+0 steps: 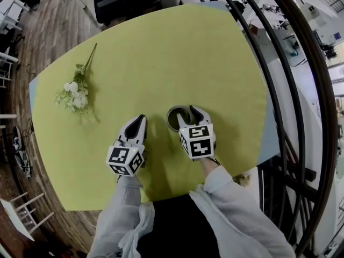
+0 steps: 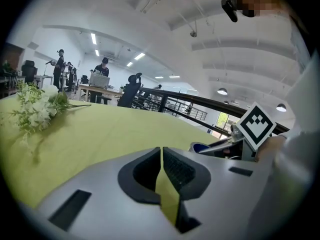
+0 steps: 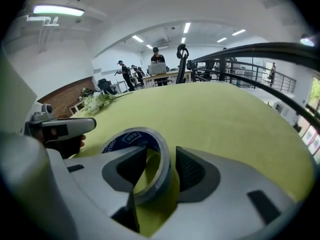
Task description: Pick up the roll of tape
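We note the roll of tape (image 1: pixel 173 117) lying flat on the yellow-green table (image 1: pixel 161 52). The right gripper (image 1: pixel 192 117) has its jaws apart, astride the roll's wall, with one jaw inside the ring and no pad pressing. The left gripper (image 1: pixel 138 123) is just beside it, jaws together and empty. A white flower sprig (image 1: pixel 75 93) lies well apart.

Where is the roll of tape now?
The roll of tape lies on the yellow table, right of centre in the head view, with its wall between the open jaws of the right gripper.

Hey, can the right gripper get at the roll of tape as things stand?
Probably yes. The right gripper has its jaws open astride the near wall of the roll of tape, one inside the ring, one outside, with nothing else between them.
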{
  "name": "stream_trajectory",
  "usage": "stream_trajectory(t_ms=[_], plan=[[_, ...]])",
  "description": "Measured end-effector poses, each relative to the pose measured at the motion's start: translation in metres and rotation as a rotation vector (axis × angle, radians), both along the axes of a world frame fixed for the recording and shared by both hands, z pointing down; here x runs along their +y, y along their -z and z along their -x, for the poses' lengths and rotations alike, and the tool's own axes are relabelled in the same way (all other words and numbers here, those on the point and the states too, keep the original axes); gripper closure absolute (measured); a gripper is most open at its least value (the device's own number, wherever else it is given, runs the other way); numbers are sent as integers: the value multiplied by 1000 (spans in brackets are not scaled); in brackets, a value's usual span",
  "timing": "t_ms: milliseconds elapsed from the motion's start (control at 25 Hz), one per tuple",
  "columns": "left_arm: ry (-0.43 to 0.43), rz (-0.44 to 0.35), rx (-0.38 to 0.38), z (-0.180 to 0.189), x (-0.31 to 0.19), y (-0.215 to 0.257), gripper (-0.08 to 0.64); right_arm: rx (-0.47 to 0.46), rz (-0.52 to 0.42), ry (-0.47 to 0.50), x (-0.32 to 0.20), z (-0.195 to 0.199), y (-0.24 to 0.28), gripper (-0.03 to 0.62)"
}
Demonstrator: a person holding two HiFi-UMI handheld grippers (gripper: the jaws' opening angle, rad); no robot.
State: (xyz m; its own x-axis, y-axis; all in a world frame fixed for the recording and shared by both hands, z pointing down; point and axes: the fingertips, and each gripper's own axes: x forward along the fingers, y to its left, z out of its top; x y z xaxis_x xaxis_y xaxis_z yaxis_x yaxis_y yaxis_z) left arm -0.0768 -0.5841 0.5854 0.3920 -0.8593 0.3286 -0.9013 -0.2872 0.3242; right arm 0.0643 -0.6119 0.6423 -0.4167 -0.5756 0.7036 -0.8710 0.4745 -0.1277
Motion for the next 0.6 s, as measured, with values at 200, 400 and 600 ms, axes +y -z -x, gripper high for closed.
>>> stream_trajectory(t_ms=[200,400,600], plan=[[2,10,5,1,1,-4,532,11,18,6,0,-1,-2,461],[-3,6,-20,2,2,-3,532,14,6,-2,-2,-3,-2,471],[8,4,-22,8,8,4,532,-5,18,-42,0,-9,-3,476]])
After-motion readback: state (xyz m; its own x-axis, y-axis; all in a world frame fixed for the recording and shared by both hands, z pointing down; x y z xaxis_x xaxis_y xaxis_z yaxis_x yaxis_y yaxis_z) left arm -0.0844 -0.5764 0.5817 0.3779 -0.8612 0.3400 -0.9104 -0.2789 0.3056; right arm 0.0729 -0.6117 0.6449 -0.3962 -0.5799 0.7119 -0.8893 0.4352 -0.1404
